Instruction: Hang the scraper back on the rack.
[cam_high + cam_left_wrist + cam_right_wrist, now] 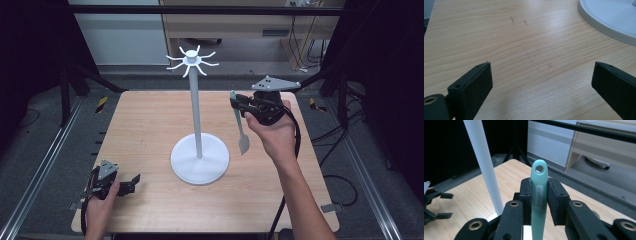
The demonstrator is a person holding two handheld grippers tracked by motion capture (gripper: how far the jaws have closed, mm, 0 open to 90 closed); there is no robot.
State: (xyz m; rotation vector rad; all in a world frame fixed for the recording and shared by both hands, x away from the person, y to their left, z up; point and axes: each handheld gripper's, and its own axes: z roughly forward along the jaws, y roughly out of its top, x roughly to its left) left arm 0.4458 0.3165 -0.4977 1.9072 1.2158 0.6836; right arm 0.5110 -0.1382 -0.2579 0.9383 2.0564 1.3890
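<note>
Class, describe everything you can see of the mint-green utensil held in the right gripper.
The mint-green utensil is a slim, smooth tool that looks like plastic or silicone. Its rounded handle end has a hanging hole, with raised lettering below that is too small to read. The right gripper clamps the handle between its black pads. In the high view it hangs almost upright in the air, with a flat, greyish blade at the bottom, beside the white stand's pole and apart from it.

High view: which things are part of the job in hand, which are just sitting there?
In the job:
- green utensil, clamped by its handle in the right gripper, hanging hole in its end
- white hook stand, likely where it gets hung

Not in use:
- left gripper, jaws open over the wooden table, holding nothing
- cabinet and cables behind the table
</note>
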